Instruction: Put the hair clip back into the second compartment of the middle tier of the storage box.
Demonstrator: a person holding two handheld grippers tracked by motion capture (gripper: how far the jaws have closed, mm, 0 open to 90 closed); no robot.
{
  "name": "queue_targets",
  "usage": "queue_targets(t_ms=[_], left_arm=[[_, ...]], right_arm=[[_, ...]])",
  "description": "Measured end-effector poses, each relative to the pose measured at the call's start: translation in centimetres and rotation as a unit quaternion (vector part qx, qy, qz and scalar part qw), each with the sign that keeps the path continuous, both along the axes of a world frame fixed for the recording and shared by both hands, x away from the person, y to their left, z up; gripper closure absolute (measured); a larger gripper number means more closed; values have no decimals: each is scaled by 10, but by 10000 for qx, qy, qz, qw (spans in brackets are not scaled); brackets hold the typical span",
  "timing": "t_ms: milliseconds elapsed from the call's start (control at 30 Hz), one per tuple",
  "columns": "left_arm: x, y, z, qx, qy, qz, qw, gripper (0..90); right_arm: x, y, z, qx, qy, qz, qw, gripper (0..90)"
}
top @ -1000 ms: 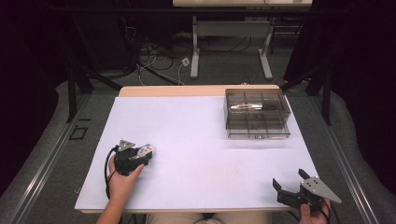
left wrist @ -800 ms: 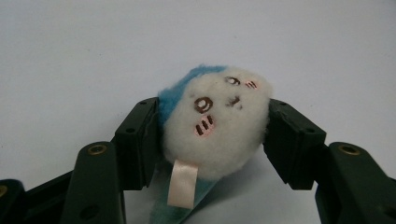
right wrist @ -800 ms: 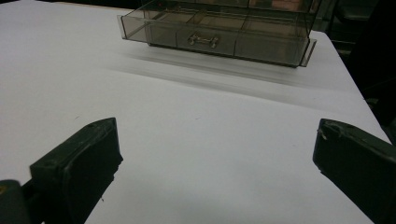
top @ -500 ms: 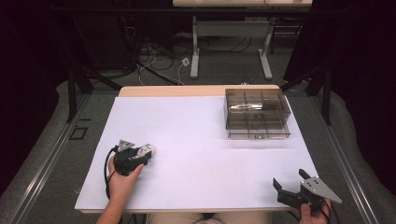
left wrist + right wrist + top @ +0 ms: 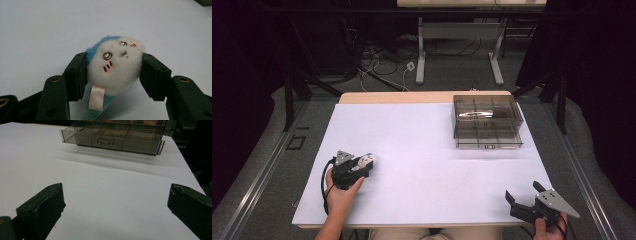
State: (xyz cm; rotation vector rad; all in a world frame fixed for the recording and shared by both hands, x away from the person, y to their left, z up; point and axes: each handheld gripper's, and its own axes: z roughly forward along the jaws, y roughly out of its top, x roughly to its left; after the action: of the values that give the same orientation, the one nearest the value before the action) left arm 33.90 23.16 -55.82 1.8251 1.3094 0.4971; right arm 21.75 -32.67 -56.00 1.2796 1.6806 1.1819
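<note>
A small white plush toy [image 5: 113, 66] with a blue back, a stitched face and a pink tag sits between the jaws of my left gripper [image 5: 113, 75], which is shut on it. From above, that gripper [image 5: 362, 164] lies low on the white table at the front left, the plush toy [image 5: 367, 160] poking out of its tip. My right gripper [image 5: 523, 192] hovers open at the front right corner with nothing between its fingers [image 5: 47, 202]. A smoky clear drawer box [image 5: 487, 121] stands at the back right, its drawer [image 5: 110, 143] closed with a small metal handle.
The white sheet [image 5: 422, 150] covers the table, with a strip of bare wood [image 5: 412, 96] along the far edge. Beyond it are a desk frame [image 5: 459, 45] and loose cables [image 5: 382, 60] on the floor. Dark curtains flank both sides.
The left gripper has shifted slightly toward the near edge with the plush toy in it. The right gripper has stayed in place.
</note>
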Motion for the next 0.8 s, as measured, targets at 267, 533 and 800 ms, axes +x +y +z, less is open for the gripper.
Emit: queue_targets(t_ms=[267, 533, 800], left_arm=[[-8, 0, 6, -85, -171, 23, 9998, 427], [-15, -5, 10, -107, -299, -42, 9995, 427], [-21, -7, 14, -225, -399, -64, 9989, 428]], right_arm=[[0, -1, 0, 7, -6, -1, 10000, 8], [0, 0, 0, 22, 0, -9, 10000, 8], [0, 0, 0, 11, -16, -17, 10000, 8]])
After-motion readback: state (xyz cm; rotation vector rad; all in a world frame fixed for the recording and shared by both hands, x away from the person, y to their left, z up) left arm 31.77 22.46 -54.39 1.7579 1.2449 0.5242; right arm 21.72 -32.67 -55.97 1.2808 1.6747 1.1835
